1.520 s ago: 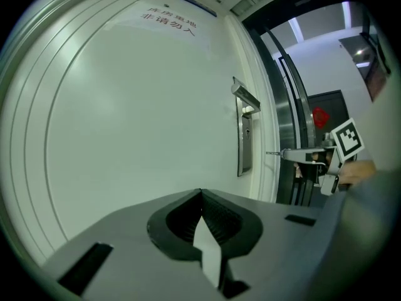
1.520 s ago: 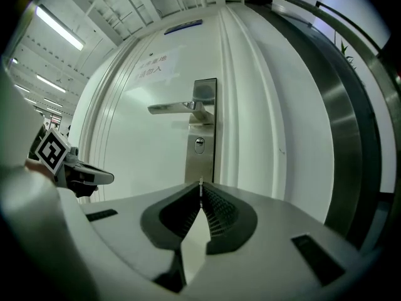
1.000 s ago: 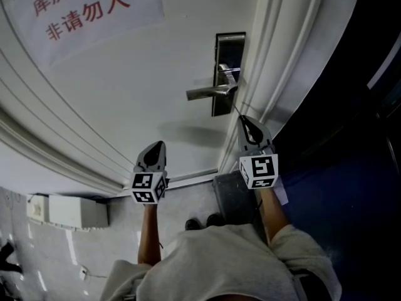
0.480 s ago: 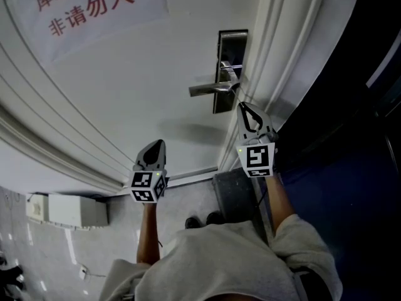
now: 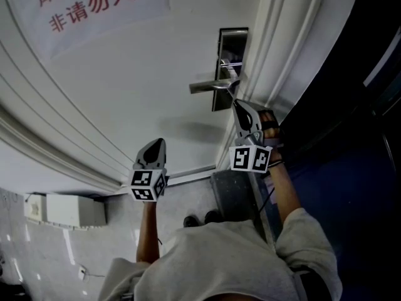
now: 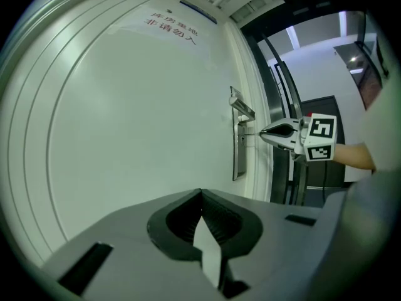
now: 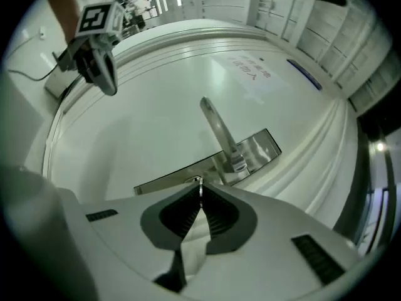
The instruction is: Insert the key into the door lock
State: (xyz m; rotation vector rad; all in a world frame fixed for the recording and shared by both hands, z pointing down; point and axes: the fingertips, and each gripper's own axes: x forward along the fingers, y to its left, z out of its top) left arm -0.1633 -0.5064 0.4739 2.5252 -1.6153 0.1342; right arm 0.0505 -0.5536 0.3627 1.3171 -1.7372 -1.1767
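Since the earlier head views, the right gripper (image 5: pixel 237 105) has rolled about its long axis, so that its marker cube (image 5: pixel 249 158) now shows a different face. It has also edged up toward the lock plate (image 5: pixel 233 46). The left gripper (image 5: pixel 158 146) has kept its place.

Nearest the camera is the person's grey shirt (image 5: pixel 219 262), from which both forearms reach forward. The left forearm (image 5: pixel 147 231) is held straight and carries the left gripper, which points at bare door panel well to the left of the lock. In the left gripper view its fingertips (image 6: pixel 200 196) meet, with nothing between them. The right forearm (image 5: pixel 285 193) angles in toward the door edge.

The right gripper lies roughly level, and its jaws are pressed together on the key (image 7: pixel 199 182), a thin metal blade standing out past the tips. The blade reaches the lock plate just below the lever handle (image 5: pixel 210 86). How deep it sits in the keyhole cannot be told.

Beyond lies the white door (image 5: pixel 138 74), with the steel plate near its right edge. Farthest off, a paper sign (image 5: pixel 88 5) with red characters is fixed to the door.
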